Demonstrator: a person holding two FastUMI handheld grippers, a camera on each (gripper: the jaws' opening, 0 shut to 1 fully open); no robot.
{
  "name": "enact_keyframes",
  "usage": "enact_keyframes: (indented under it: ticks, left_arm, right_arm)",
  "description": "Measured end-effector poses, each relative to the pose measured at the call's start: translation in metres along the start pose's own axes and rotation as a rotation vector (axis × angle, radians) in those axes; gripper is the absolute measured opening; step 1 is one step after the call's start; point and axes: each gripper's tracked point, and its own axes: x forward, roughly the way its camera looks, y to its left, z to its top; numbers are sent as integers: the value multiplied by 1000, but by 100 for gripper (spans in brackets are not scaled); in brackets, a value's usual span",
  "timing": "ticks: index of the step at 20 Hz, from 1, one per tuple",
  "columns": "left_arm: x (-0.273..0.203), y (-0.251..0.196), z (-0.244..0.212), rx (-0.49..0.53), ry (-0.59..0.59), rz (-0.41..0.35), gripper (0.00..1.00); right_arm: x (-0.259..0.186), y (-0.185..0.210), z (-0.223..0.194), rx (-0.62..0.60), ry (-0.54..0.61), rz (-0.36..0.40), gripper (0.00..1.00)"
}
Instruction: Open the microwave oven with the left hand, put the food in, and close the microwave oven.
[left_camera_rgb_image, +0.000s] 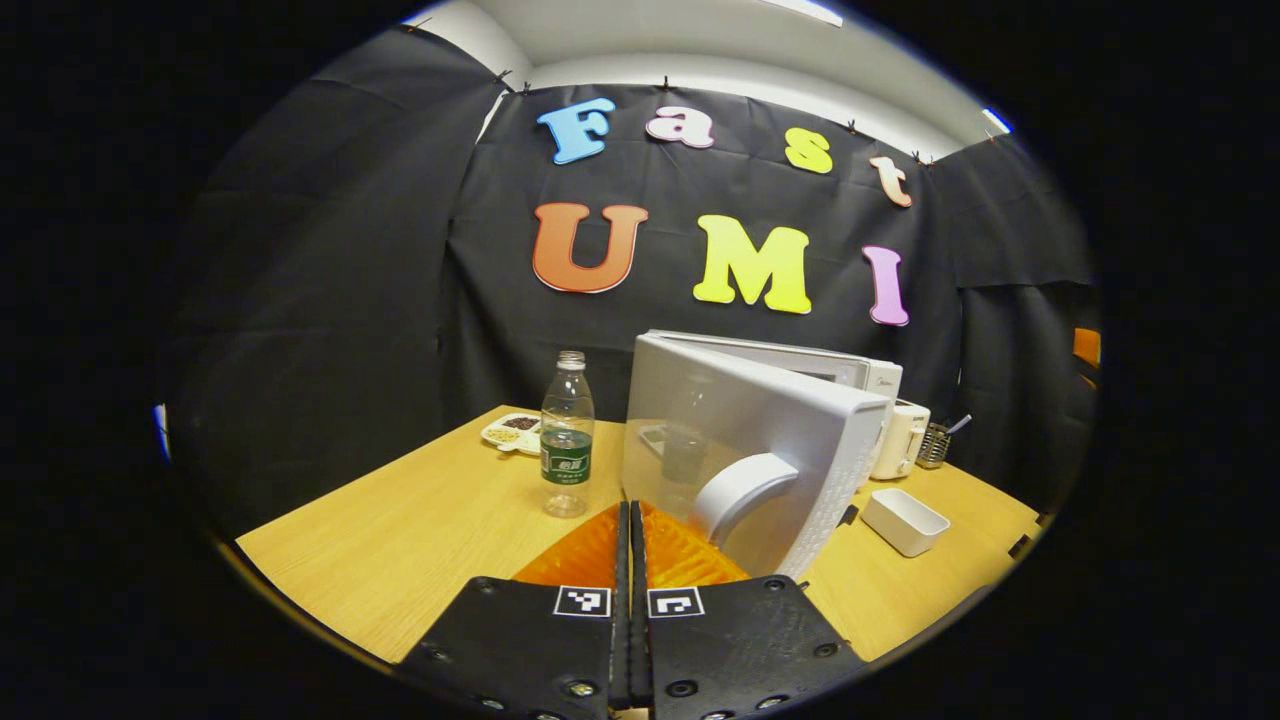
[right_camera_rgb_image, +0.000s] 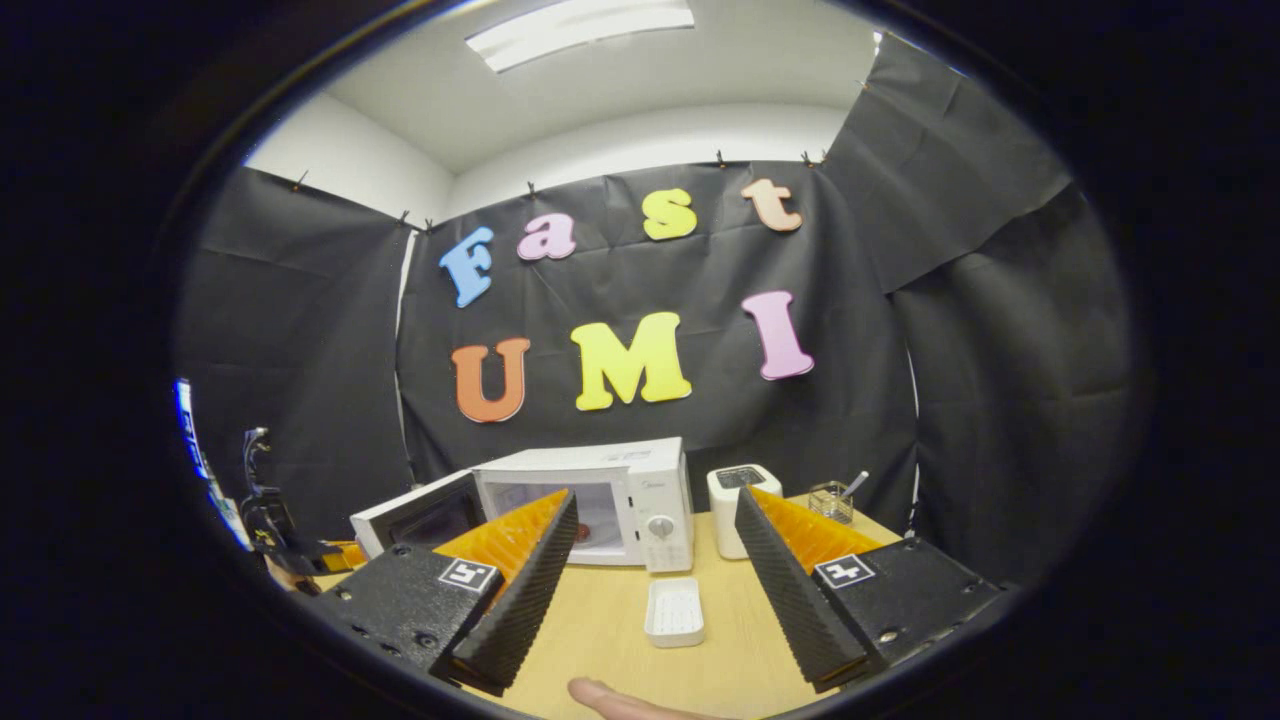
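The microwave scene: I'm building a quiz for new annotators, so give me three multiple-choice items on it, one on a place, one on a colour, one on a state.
1. Where does the small white tray lie?
A. on the table in front of the microwave
B. inside the microwave
C. on top of the microwave

2. What colour is the microwave?
A. black
B. white
C. red

3. How does the microwave door stand?
A. fully shut
B. taken off
C. swung open

Answers:
1. A: the right gripper view shows the tray on the wooden table, before the microwave.
2. B: its body and control panel are white.
3. C: the left gripper view shows the door angled out from the body, its handle just beyond the shut left tongs; the right tongs are open.
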Motion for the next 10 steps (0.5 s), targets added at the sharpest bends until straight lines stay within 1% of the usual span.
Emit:
enact_keyframes:
  ticks: [9, 10]
  left_arm:
    - [23, -90, -4, 36, 14, -138, 0]
    - [30, -99, -3, 40, 11, -148, 0]
  right_arm:
    - [-14, -13, 14, -21, -27, 0, 100]
    - [-16, -17, 14, -26, -28, -5, 89]
